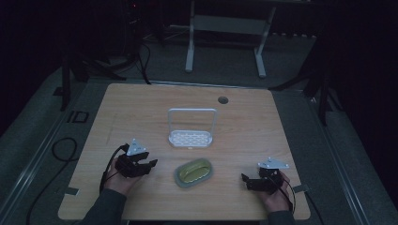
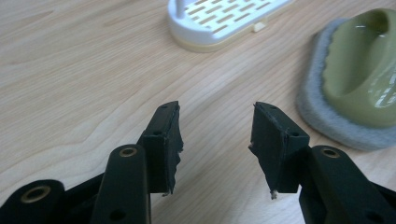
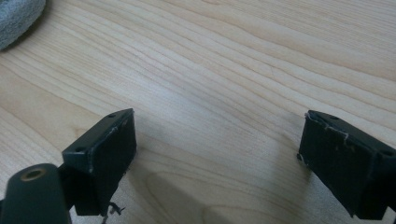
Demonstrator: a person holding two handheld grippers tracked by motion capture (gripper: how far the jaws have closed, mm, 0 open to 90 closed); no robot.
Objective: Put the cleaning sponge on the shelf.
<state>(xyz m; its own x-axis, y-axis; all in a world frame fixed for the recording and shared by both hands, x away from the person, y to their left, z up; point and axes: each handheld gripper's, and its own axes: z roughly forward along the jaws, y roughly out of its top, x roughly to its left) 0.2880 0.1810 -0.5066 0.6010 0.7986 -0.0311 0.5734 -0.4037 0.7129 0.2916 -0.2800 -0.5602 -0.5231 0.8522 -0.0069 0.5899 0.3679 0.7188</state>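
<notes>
The left tool [image 1: 149, 165] rests low on the desk [image 1: 141, 108] with its jaws apart and empty, angled toward the green scrubber [image 1: 194, 170], which lies flat on its grey pad near the desk's front edge, between the two hands. It looks placed there to be picked up by its raised green grip. Just behind it stands the white rack [image 1: 190, 138], its tall loop handle upright, a likely home for the scrubber. The right tool [image 1: 248, 181], jaws wide apart, waits well to the other side.
</notes>
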